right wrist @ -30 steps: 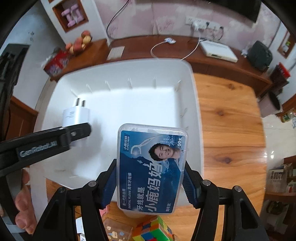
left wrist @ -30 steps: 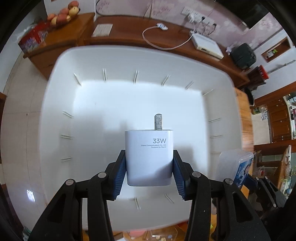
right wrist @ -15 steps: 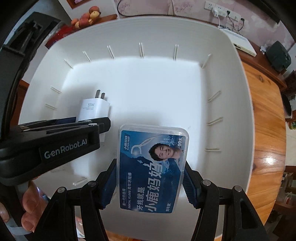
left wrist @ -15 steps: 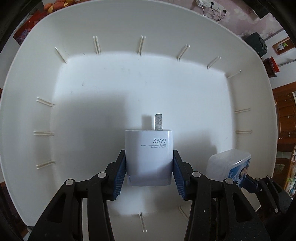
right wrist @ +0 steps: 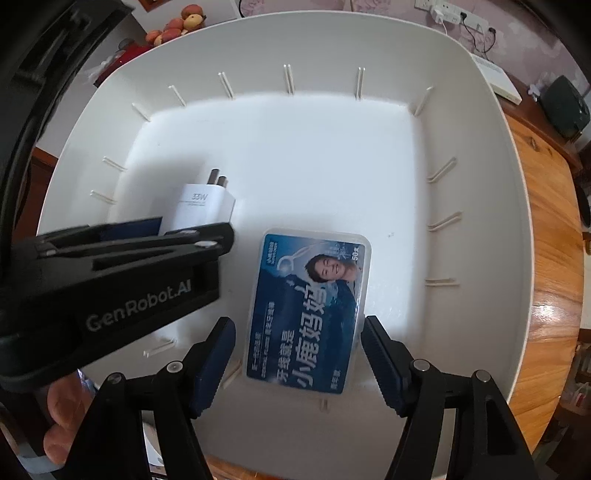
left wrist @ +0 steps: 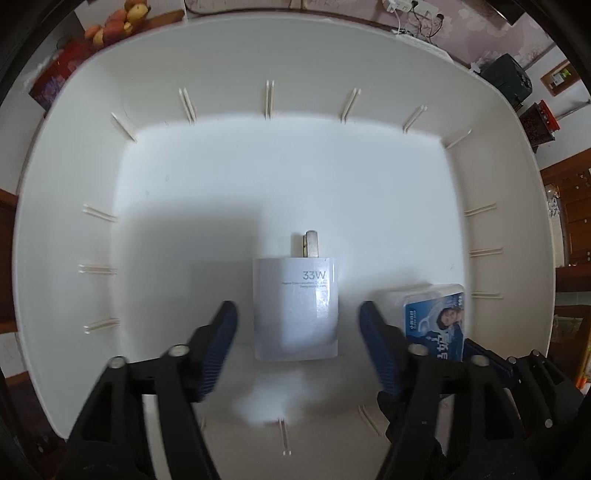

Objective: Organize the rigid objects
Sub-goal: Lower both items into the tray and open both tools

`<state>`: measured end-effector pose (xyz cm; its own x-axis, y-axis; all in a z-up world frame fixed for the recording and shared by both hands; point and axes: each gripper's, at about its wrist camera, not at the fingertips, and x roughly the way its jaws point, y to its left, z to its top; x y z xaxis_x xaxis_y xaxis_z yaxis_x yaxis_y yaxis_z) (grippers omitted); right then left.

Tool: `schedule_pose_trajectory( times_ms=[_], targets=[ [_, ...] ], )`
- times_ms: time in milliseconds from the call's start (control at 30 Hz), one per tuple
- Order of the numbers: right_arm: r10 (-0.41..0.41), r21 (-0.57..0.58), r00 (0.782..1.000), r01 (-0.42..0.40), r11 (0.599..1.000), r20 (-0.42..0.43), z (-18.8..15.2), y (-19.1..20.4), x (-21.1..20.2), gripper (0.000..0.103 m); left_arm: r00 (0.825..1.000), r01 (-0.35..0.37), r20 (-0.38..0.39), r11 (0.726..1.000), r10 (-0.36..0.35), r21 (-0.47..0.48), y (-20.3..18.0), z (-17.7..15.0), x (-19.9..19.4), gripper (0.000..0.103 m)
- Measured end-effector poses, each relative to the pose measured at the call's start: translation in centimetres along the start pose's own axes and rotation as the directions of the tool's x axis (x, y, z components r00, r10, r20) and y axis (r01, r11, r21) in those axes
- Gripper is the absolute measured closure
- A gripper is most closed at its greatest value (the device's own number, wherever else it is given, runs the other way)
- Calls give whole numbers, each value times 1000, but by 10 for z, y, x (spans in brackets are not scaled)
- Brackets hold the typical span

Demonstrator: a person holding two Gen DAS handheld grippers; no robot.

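A white 33W charger (left wrist: pixel 295 310) lies on the floor of a big white bin (left wrist: pixel 280 177), prongs pointing away. My left gripper (left wrist: pixel 298 332) is open around it, fingers apart from its sides. A clear dental floss box with a blue label (right wrist: pixel 308 314) lies on the bin floor (right wrist: pixel 303 155) to the right of the charger (right wrist: pixel 201 206). My right gripper (right wrist: pixel 297 354) is open around the box, not touching it. The box also shows in the left wrist view (left wrist: pixel 436 321). The left gripper body (right wrist: pixel 110 277) crosses the right wrist view.
The bin sits on a wooden table (right wrist: pixel 546 236). Beyond it is a wooden sideboard with fruit (right wrist: pixel 177 26), a red package (left wrist: pixel 55 81), a white device (right wrist: pixel 496 79), wall sockets with cables (right wrist: pixel 448 14) and a dark bin (right wrist: pixel 565 105).
Both grippers lowered into the bin and opened. The charger and the floss box were let go and now rest on the bin floor.
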<state>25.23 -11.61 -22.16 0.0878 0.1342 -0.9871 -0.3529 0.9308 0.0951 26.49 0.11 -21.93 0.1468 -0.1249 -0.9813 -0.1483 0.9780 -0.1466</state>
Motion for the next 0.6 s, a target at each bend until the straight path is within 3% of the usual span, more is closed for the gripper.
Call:
schedule_pose_trajectory(
  times_ms=[133,367,600],
  targets=[
    [13,14,1000,-14,1000,17,-10,-1,-11,32,999,-11,34,1000,11,0,-2,-7,-21,20],
    [8,28,997,-10,1000,83,-33,1,-43,32,997,-15,80,1000,15,-8,0,-25,-57,19],
    [4,45,990,-10,999,139,-42,-9,-71,32,990,3,138,1000,-3,-2,31,-49,-94,19]
  ],
)
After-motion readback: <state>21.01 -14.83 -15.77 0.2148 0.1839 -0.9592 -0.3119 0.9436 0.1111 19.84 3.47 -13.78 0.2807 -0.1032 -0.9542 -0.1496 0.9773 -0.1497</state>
